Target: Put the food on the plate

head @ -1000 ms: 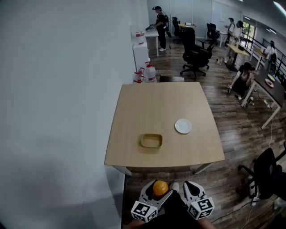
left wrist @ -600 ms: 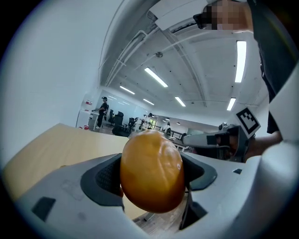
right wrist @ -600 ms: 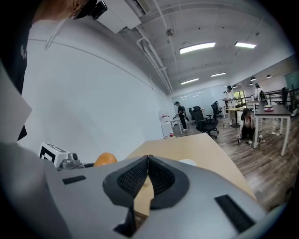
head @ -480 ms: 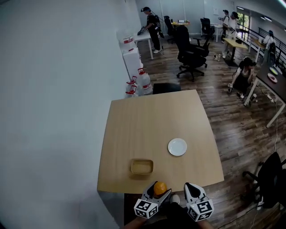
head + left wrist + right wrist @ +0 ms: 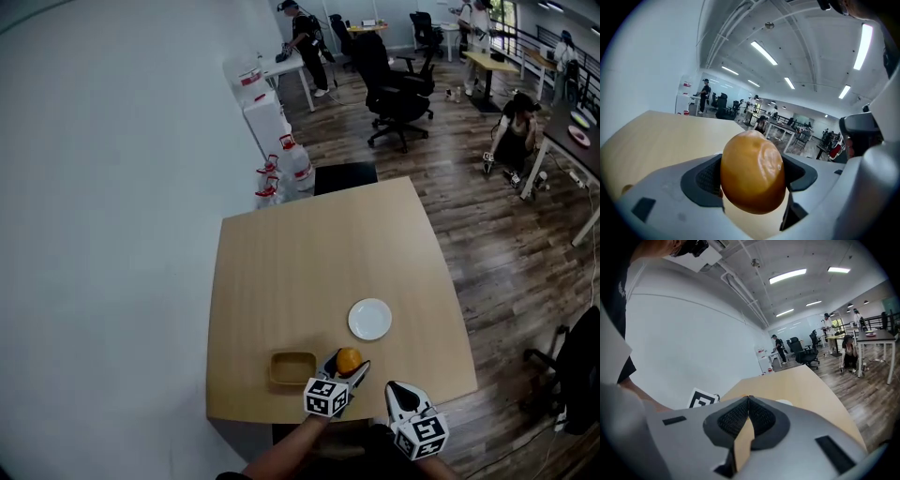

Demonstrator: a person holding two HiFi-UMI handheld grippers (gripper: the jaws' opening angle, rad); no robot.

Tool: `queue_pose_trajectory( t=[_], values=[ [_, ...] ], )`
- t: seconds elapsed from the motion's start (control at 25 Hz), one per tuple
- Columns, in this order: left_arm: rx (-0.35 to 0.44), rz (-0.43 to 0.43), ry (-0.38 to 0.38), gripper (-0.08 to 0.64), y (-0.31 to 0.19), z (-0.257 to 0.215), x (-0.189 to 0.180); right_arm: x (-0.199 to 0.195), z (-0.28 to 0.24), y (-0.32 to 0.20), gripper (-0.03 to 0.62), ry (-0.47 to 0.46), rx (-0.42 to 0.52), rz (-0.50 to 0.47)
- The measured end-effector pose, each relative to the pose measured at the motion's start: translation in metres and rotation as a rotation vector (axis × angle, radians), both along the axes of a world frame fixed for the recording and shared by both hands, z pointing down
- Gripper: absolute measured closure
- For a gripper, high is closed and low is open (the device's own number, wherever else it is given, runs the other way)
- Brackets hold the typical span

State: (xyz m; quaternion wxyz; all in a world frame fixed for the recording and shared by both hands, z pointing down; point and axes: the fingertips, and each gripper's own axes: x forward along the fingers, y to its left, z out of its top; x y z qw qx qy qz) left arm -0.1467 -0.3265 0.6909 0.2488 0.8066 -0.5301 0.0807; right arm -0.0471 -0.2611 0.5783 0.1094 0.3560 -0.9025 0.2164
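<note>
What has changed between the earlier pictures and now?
The left hand-held gripper, shut on the orange food, moved forward from short of the table to over its near edge, between the tan tray and the white plate. The table shows nearer in the head view. The right hand-held gripper stayed shut and empty; plate and tray kept their places.

The food is a round, glossy orange fruit (image 5: 752, 171) with a smooth skin and a small dimple near its top. It is pinched between the two jaws of the left gripper (image 5: 346, 365), which press on its sides, and it is lifted above the near part of the light wooden table (image 5: 281, 272). The small round white plate (image 5: 370, 319) lies flat and empty on this table, near the fruit, a little further away and to the right.
</note>
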Motion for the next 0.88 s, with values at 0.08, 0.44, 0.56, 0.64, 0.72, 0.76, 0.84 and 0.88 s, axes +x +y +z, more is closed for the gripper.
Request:
queue_pose_trajectory(
  t=[0.08,0.44,0.56,0.64,0.72,0.76,0.84,0.88],
  values=[
    [-0.017,0.030,-0.041,0.219,-0.024,0.013,0.002,-0.004,0.005,-0.010,0.532,-0.005,-0.004,-0.004],
    [-0.193,0.050,-0.127,0.219,-0.091,0.088,-0.004,-0.012,-0.010,-0.051,0.532,-0.085,-0.031,0.041],
    [-0.218,0.129,-0.200,0.219,-0.103,0.112,0.007,-0.016,-0.006,-0.058,0.532,-0.076,-0.043,0.038],
    [-0.229,0.172,-0.244,0.219,-0.110,0.124,0.012,-0.023,-0.007,-0.061,0.532,-0.072,-0.039,0.020],
    [-0.236,0.201,-0.281,0.219,-0.118,0.136,0.013,-0.028,-0.004,-0.062,0.532,-0.072,-0.039,0.015],
    [-0.241,0.217,-0.300,0.219,-0.122,0.141,0.014,-0.027,-0.002,-0.061,0.532,-0.071,-0.042,0.016],
    [-0.254,0.254,-0.348,0.219,-0.128,0.151,0.015,-0.024,0.004,-0.056,0.532,-0.066,-0.054,0.013],
    [-0.265,0.277,-0.369,0.219,-0.130,0.155,0.015,-0.022,0.006,-0.053,0.532,-0.064,-0.057,0.012]
  ],
)
